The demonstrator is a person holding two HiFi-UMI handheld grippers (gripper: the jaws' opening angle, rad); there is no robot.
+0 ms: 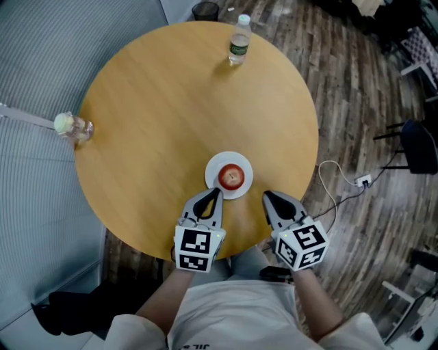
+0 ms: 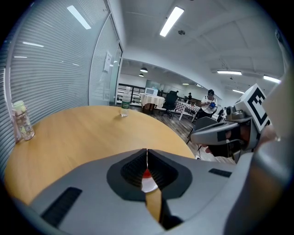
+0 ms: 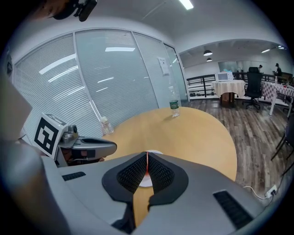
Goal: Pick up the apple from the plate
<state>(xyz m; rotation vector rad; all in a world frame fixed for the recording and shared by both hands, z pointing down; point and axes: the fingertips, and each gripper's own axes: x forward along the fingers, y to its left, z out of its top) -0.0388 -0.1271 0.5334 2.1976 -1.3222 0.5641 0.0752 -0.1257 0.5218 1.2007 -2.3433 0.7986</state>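
A red apple [image 1: 231, 176] sits on a small white plate [image 1: 213, 169] near the front edge of the round wooden table [image 1: 157, 123]. My left gripper [image 1: 217, 193] is shut and empty, its tips just short of the plate's near left rim. My right gripper [image 1: 267, 196] is also shut and empty, to the right of the plate and clear of it. In the left gripper view a sliver of the apple [image 2: 146, 174] and the plate [image 2: 148, 185] shows through the gap under the closed jaws. In the right gripper view the plate [image 3: 145, 181] peeks out below the jaws.
A clear water bottle [image 1: 238, 40] stands at the table's far edge. A glass jar [image 1: 74, 127] sits at the left edge. A dark bin [image 1: 205, 10] is on the floor beyond the table. A cable and plug [image 1: 361, 181] lie on the wooden floor to the right.
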